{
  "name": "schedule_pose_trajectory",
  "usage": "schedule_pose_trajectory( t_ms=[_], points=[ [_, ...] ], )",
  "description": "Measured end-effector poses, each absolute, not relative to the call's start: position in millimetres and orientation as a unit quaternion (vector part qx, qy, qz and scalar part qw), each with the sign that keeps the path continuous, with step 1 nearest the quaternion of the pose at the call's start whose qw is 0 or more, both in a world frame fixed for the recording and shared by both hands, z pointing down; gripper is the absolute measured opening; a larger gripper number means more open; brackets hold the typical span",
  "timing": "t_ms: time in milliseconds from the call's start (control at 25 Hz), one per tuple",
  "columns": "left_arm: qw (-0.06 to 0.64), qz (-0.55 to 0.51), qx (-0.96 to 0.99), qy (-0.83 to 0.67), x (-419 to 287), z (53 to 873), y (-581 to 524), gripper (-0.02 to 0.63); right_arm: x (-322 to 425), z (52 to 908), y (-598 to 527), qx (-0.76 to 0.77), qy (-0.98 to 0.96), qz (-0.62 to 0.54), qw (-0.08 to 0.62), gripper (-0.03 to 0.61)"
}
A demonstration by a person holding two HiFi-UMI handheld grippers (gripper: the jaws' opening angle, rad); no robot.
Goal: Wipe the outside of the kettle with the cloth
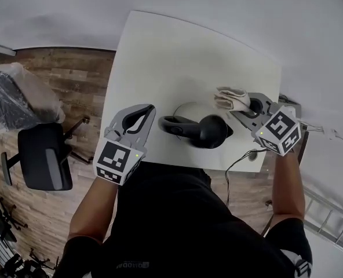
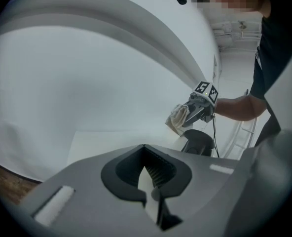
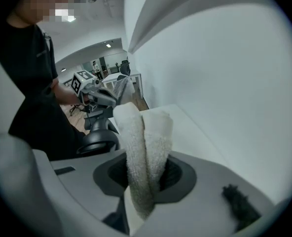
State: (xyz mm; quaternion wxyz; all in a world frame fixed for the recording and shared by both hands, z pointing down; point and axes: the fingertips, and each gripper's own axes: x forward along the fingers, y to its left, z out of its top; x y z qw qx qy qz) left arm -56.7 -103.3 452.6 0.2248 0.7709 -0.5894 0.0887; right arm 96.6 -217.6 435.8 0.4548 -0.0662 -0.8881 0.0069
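Observation:
The kettle [image 1: 201,130], pale-bodied with a black lid and a black handle pointing left, stands near the front edge of the white table [image 1: 177,57]. My right gripper [image 1: 244,105] is shut on a folded off-white cloth [image 1: 231,98], held just right of and behind the kettle's lid. In the right gripper view the cloth [image 3: 145,147] stands up between the jaws, with the kettle [image 3: 99,138] to the left. My left gripper [image 1: 149,109] hovers left of the handle, jaws together and holding nothing. The left gripper view shows the kettle [image 2: 198,141] and cloth [image 2: 178,118] far off.
A white wall rises behind the table. A thin cable [image 1: 241,158] hangs off the front right edge. On the wooden floor to the left stand a black office chair [image 1: 41,155] and a plastic-wrapped chair [image 1: 15,94]. A ladder [image 1: 334,222] lies at the right.

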Motion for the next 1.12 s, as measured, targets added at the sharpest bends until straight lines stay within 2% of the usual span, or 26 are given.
schedule_pose_trajectory(
  t_ms=[280,560,1120],
  points=[
    [0.202,0.103,0.783,-0.579,-44.8,447.1,-98.2,0.006,101.6,401.3,-196.6,-0.078,-0.883,-0.115,0.449,0.098],
    [0.187,0.105,0.791,-0.573,-38.6,444.1,-94.5,0.006,83.3,403.3,-184.8,-0.151,-0.829,-0.225,0.489,0.098],
    [0.197,0.090,0.782,-0.585,-56.3,461.6,-73.7,0.006,48.0,433.8,-164.1,-0.298,-0.743,-0.280,0.530,0.098]
  ],
)
